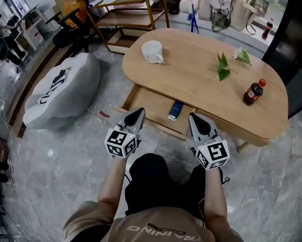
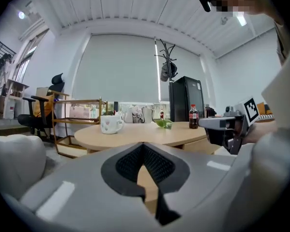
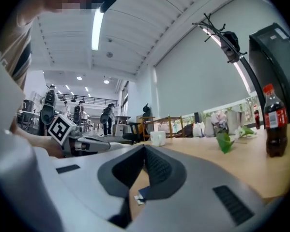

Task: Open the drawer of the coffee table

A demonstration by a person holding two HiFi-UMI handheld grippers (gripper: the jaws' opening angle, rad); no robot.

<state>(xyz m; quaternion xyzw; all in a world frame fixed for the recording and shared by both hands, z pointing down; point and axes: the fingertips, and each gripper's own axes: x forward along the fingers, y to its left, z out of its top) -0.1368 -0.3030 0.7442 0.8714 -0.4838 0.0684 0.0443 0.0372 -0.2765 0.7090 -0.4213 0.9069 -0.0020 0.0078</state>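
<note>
Person: low on the floor at six o'clock, knees in dark trousers, a gripper held out in each hand.
Left gripper point(image 1: 139, 113): at eleven o'clock from the person, jaws pressed together with nothing between them. It is raised to about table-top height and clear of the wood.
Right gripper point(image 1: 192, 116): at one o'clock, jaws likewise closed tip to tip and empty. It hangs over the drawer's front edge and, as far as I can see, touches nothing.
Drawer point(image 1: 151, 106): at twelve o'clock, pulled well out from under the table's near edge, its pale wooden floor open to view.
Drawer contents: one small blue flat item point(image 1: 175, 110) toward the right side (what it is, I cannot tell).
Coffee table point(image 1: 191, 82): oval, light wood, straight ahead at twelve o'clock.
Table top: white mug point(image 1: 152, 52) at ten o'clock of the top, green sprig point(image 1: 223, 67) near one o'clock, cola bottle point(image 1: 253, 92) at four o'clock by the right end.
Cushion point(image 1: 65, 87): grey, on the floor at nine o'clock of the table, well apart from it.
Done: the drawer stands open, so the task looks finished, or all but.
Left: at most a further pull if full travel is wanted. Neither gripper is on the drawer for that.
</note>
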